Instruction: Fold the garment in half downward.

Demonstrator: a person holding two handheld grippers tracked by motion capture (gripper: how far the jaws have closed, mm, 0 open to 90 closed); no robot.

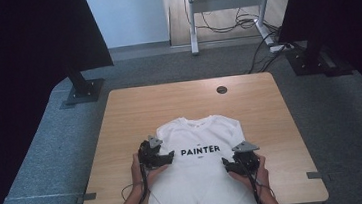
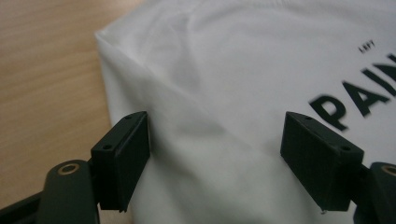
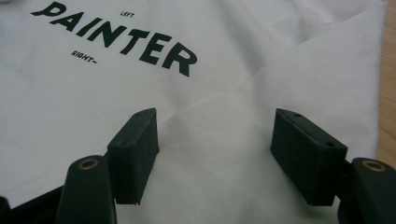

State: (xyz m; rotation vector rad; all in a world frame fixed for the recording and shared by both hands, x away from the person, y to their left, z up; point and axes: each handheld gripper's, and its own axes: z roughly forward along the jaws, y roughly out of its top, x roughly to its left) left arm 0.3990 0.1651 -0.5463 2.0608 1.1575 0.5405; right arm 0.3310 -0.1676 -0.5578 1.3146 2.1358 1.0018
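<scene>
white t-shirt (image 1: 203, 166) with black PAINTER lettering (image 1: 200, 150) on a light wood-grain table (image 1: 134, 111), black grippers beside the print

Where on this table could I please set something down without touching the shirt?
The wooden table is bare along its far edge, between the white T-shirt collar and the round cable hole. Bare strips also run down the left and right edges beside the shirt. The near middle is crowded: shirt, left gripper and right gripper, both open over the cloth.

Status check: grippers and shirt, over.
Left gripper open, right gripper open, both over folded-in sleeves. White T-shirt flat, hem overhanging table. Nothing in the way.
</scene>
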